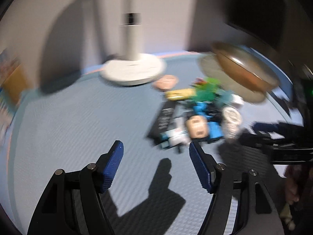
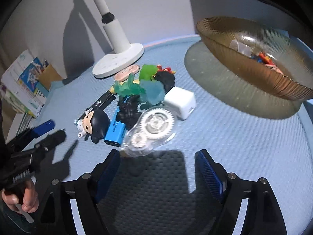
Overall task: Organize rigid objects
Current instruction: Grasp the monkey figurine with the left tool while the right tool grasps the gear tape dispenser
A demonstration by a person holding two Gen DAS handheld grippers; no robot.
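Note:
A pile of small objects lies on the blue mat: a clear correction-tape dispenser [image 2: 152, 127], a white cube charger [image 2: 181, 101], a black-haired figurine [image 2: 93, 125], a blue box [image 2: 115, 131] and green toys [image 2: 137, 86]. My right gripper [image 2: 158, 152] is open with nothing between its pads; the dispenser lies just beyond its left fingertip. The left wrist view is blurred. There my left gripper [image 1: 155, 144] is open and empty over bare mat, with the pile [image 1: 195, 113] ahead to its right. An amber glass bowl [image 2: 244, 64] at the back right holds several small items.
A white lamp base [image 2: 119, 60] stands behind the pile against the wall. Books and a box [image 2: 25, 82] sit at the left edge. A hand [image 2: 25, 199] holds the left gripper [image 2: 55, 129] at the lower left. The right gripper [image 1: 252, 133] shows beside the pile.

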